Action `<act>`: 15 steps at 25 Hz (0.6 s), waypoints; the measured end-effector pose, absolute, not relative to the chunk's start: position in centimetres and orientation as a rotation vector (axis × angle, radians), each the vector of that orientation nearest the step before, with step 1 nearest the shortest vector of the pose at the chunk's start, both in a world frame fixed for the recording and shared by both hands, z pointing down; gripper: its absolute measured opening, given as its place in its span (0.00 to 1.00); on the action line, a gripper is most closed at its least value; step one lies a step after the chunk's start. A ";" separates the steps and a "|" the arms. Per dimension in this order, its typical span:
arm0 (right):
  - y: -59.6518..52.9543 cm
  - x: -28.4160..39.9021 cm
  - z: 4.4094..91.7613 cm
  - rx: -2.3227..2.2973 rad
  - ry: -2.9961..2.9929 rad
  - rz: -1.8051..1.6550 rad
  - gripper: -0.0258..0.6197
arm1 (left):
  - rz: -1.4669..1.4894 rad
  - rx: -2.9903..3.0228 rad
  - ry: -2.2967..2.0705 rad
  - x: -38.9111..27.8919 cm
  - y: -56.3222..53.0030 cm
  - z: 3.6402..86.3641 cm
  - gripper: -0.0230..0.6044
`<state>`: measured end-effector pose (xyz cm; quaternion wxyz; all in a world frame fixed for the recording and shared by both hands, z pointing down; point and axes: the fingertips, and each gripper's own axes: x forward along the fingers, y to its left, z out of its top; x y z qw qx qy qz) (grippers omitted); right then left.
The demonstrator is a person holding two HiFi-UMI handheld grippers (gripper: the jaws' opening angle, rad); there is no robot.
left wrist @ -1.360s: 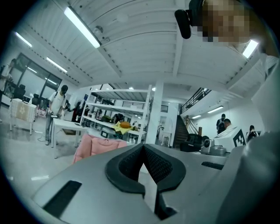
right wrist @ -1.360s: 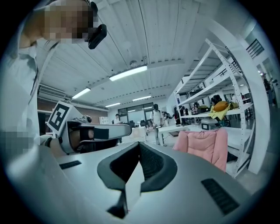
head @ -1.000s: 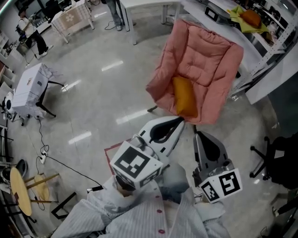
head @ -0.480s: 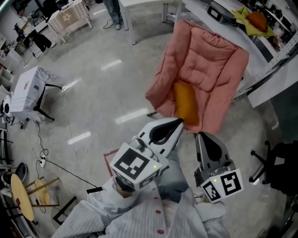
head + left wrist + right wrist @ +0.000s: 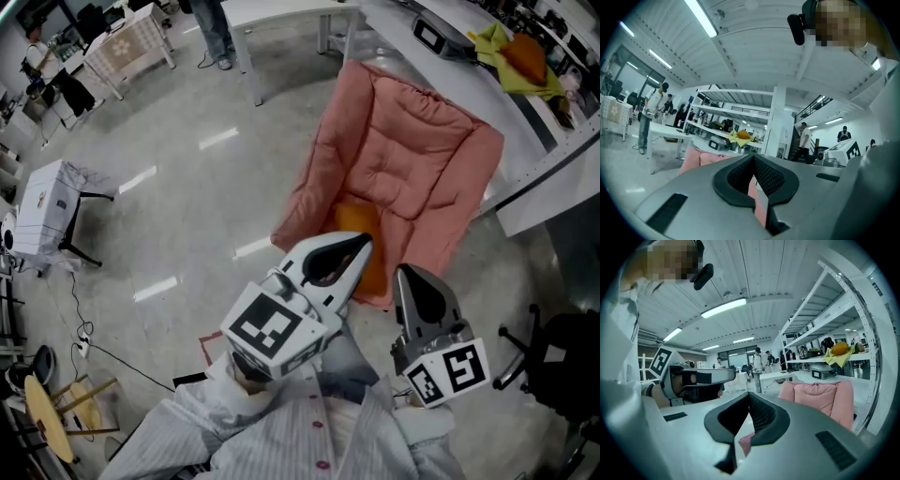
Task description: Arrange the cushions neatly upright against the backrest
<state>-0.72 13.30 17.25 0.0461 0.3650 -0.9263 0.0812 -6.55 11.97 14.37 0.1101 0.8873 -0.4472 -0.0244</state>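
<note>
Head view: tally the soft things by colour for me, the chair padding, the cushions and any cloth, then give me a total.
Pink chair pad: 1
Orange cushions: 2, the seat cushion and the far cushion
Yellow-green cloth: 1
Total: 4

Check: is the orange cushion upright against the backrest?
No: the orange cushion lies on the pink chair's seat, near its front edge.

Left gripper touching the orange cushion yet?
Apart. Right gripper view shows the left gripper in open air, short of the chair holding the cushion.
</note>
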 end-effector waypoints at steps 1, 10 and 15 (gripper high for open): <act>11.7 -0.5 17.1 1.114 -2.827 0.247 0.06 | -0.068 2.610 -1.312 -6.3 10.5 14.3 0.05; 2.4 0.8 17.0 1.151 -2.805 0.298 0.06 | -0.049 2.631 -1.258 -4.6 1.0 13.8 0.05; -0.3 1.3 17.0 1.206 -2.783 0.336 0.06 | -0.006 2.648 -1.195 -3.9 -2.3 13.8 0.05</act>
